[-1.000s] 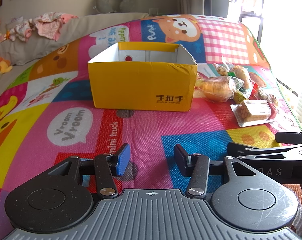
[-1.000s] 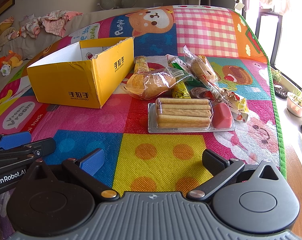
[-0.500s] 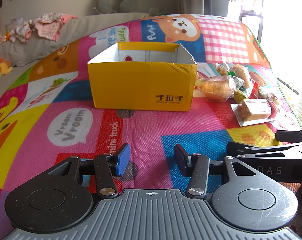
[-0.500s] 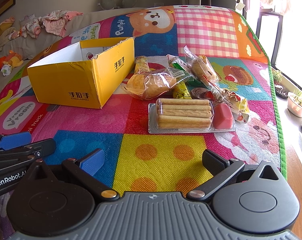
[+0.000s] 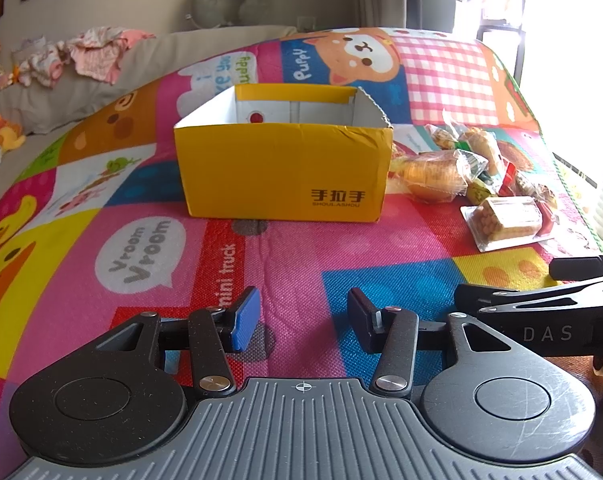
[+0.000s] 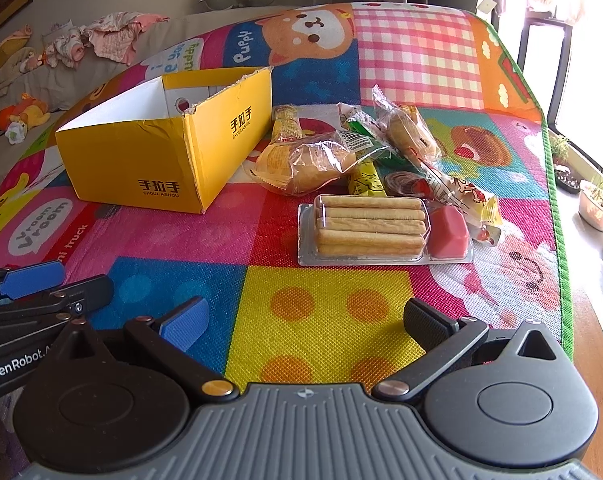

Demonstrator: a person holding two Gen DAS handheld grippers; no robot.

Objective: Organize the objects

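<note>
Nothing has shifted over the last second: both the left gripper [image 5: 301,316] and right gripper [image 6: 305,320] hover with jaws open and empty, snack packets [image 6: 365,224] lying beside the empty yellow box [image 6: 161,152], so sorting hasn't begun.

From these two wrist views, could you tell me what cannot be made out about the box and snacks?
- Yellow box floor: hidden by its front wall in the left wrist view, by its near walls in the right.
- Snack pile: back packets overlapped by the bread bag, labels too small.
- Biscuit tray: foreshortened near the left view's edge.
</note>
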